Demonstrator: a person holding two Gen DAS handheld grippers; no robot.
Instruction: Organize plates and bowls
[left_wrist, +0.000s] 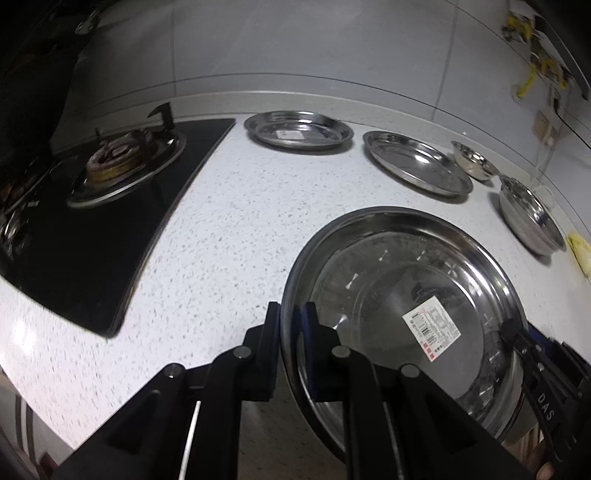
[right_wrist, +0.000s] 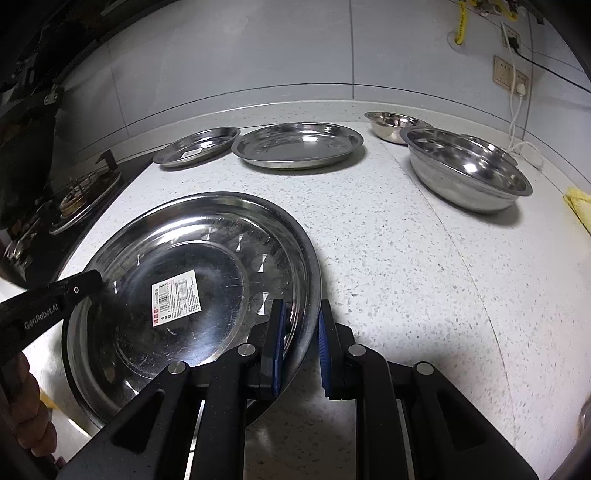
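Observation:
A large steel basin (left_wrist: 399, 295) with a barcode sticker sits at the counter's near side; it also shows in the right wrist view (right_wrist: 192, 295). My left gripper (left_wrist: 290, 332) is shut on its left rim. My right gripper (right_wrist: 301, 325) straddles its right rim, jaws a little apart around the wall; it also shows in the left wrist view (left_wrist: 517, 339). Two steel plates (left_wrist: 297, 129) (left_wrist: 415, 162) lie at the back. A small bowl (left_wrist: 474, 160) and a wider bowl (left_wrist: 530, 214) stand at the right.
A black gas hob (left_wrist: 92, 221) with a burner (left_wrist: 110, 162) fills the left. A yellow cloth (right_wrist: 580, 206) lies at the right edge. Wall sockets with a white cable (right_wrist: 513, 77) are on the tiled wall.

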